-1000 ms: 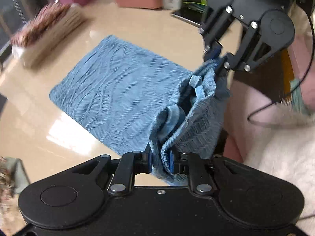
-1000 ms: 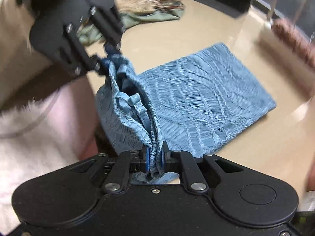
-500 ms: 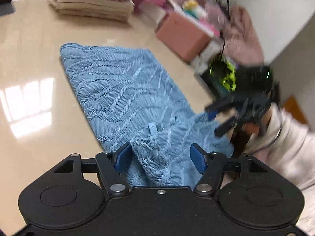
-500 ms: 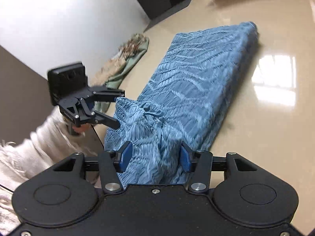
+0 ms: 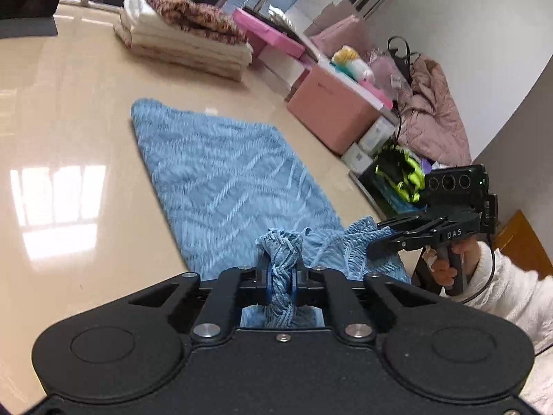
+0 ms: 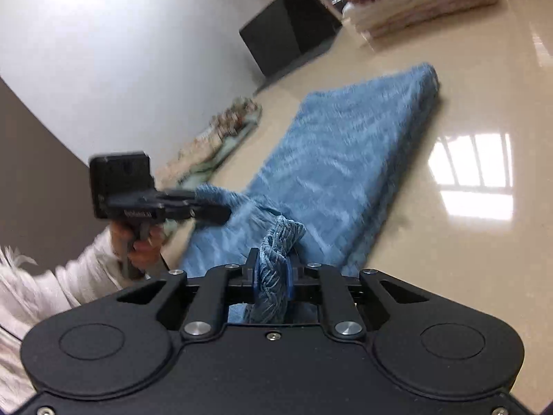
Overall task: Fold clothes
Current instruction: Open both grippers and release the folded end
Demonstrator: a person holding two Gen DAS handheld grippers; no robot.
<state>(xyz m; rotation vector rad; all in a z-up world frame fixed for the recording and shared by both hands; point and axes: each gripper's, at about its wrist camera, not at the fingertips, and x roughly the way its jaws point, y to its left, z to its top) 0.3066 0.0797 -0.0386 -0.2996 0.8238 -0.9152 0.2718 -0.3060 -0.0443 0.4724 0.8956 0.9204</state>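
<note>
A blue ribbed knit garment (image 5: 221, 173) lies partly folded on the glossy beige table (image 5: 62, 131); it also shows in the right wrist view (image 6: 345, 152). My left gripper (image 5: 281, 273) is shut on a bunched near corner of it. My right gripper (image 6: 271, 276) is shut on the other near corner. Each gripper shows in the other's view, the right one (image 5: 380, 238) at the garment's right edge, the left one (image 6: 214, 207) at its left edge. Both corners are held just above the table.
A stack of folded clothes (image 5: 179, 41) sits at the far side of the table. Pink boxes (image 5: 331, 110) stand to the right. A crumpled patterned garment (image 6: 221, 135) lies at the left table edge. A black box (image 6: 287, 31) stands far back.
Both grippers were shut on the garment's edge, opened over the bunched fabric half a second ago, and are now shut again on the near corners. They have also moved apart.
</note>
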